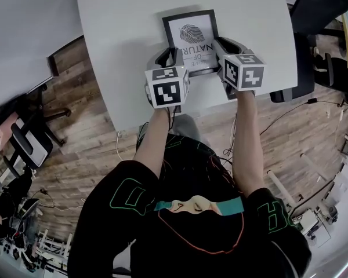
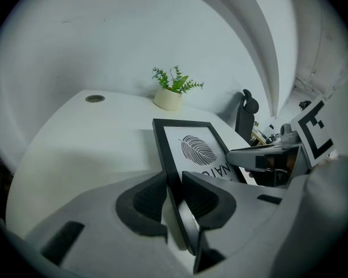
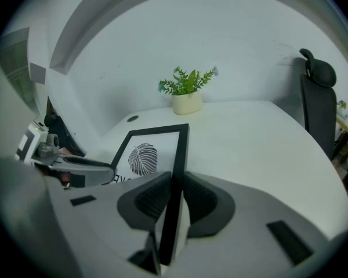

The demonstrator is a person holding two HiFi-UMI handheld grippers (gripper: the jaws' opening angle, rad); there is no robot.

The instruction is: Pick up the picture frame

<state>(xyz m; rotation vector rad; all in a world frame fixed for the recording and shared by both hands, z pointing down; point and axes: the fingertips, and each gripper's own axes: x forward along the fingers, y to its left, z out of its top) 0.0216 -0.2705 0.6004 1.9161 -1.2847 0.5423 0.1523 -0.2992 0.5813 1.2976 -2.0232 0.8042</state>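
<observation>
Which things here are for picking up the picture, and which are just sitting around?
For the job: black picture frame with a leaf print; left gripper and right gripper, each clamped on one side edge.
Just there: white table; small green plant in a cream pot; black office chair.

Left tongs (image 2: 177, 197) clamp the black picture frame (image 2: 192, 150).

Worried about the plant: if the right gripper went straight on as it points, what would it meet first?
Probably the table, since the right gripper, shut on the picture frame, tilts downward; the plant sits farther back.
</observation>
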